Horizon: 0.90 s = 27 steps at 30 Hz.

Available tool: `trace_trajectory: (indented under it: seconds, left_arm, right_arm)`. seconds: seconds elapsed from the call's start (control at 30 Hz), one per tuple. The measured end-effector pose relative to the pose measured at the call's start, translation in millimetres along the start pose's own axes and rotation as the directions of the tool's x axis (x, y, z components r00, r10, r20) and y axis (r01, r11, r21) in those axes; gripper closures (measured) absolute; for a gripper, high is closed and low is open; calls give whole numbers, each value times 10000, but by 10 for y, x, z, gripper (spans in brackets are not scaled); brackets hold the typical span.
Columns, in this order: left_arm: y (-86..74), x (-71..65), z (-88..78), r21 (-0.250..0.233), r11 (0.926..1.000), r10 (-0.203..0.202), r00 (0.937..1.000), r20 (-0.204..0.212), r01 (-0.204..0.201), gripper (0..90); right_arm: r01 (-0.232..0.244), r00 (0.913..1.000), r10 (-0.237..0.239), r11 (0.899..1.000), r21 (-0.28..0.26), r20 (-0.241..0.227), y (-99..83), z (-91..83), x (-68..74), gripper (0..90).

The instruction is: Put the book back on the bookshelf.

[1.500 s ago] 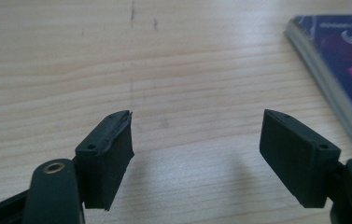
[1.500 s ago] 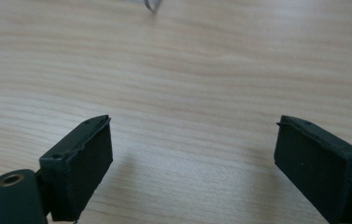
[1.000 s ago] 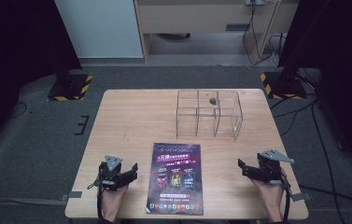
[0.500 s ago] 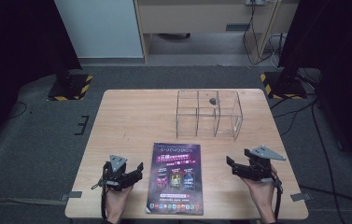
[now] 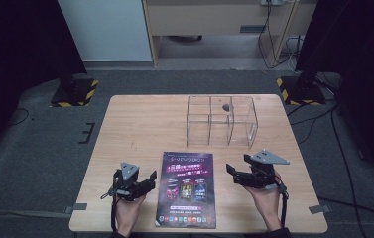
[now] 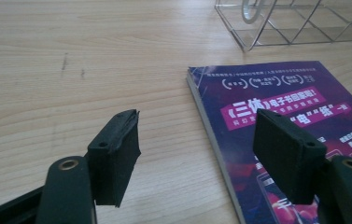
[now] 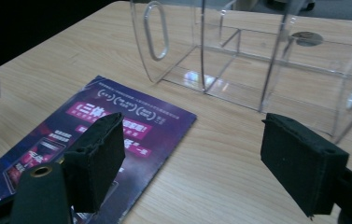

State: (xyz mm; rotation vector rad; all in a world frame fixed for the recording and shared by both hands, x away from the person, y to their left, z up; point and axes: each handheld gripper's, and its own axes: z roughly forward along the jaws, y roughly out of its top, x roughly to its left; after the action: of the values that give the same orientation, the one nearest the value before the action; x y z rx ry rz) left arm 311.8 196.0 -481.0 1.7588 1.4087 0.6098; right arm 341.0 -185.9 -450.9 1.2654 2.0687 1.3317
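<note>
A purple book (image 5: pixel 187 188) lies flat near the table's front edge, between my two grippers. My left gripper (image 5: pixel 150 179) hovers just left of it and points toward it. In the left gripper view the left gripper (image 6: pixel 197 123) stands open over the book's (image 6: pixel 276 93) left edge, with nothing between the pads. My right gripper (image 5: pixel 231 172) is right of the book, pointing left. In the right gripper view the right gripper (image 7: pixel 194 123) is open over bare wood beside the book's (image 7: pixel 131 105) corner. Both pairs of jaws have just been closing a little, on nothing.
A clear acrylic organizer (image 5: pixel 221 121) with several compartments stands behind the book, also in the gripper views (image 6: pixel 295 23) (image 7: pixel 239 56). The wooden table (image 5: pixel 140 129) has bare room at left. Stands with striped bases (image 5: pixel 75 91) sit on the floor beyond it.
My right gripper has moved left toward the book and risen slightly. The left gripper has edged a little toward the book. The book and organizer have stayed put.
</note>
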Motion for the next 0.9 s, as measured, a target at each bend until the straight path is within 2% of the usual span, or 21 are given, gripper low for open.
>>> trace_trajectory:
  seconds: [0.27, 0.7, 0.9]
  left_arm:
    - [-35, -98, 118, 241, 9995, 189, 9997, 121, -192, 324]
    - [-164, -193, 263, 790, 9964, 269, 9980, 566, -313, 334]
    - [-222, -242, 342, 1081, 9932, 369, 9972, 643, -437, 336]
  right_arm:
    - [144, 9996, -141, 9998, 168, -231, -6, 123, 138, 221]
    - [239, 9973, -180, 9963, 828, -713, -221, 364, 363, 252]
    - [217, 9963, -132, 9948, 992, -853, -305, 422, 416, 266]
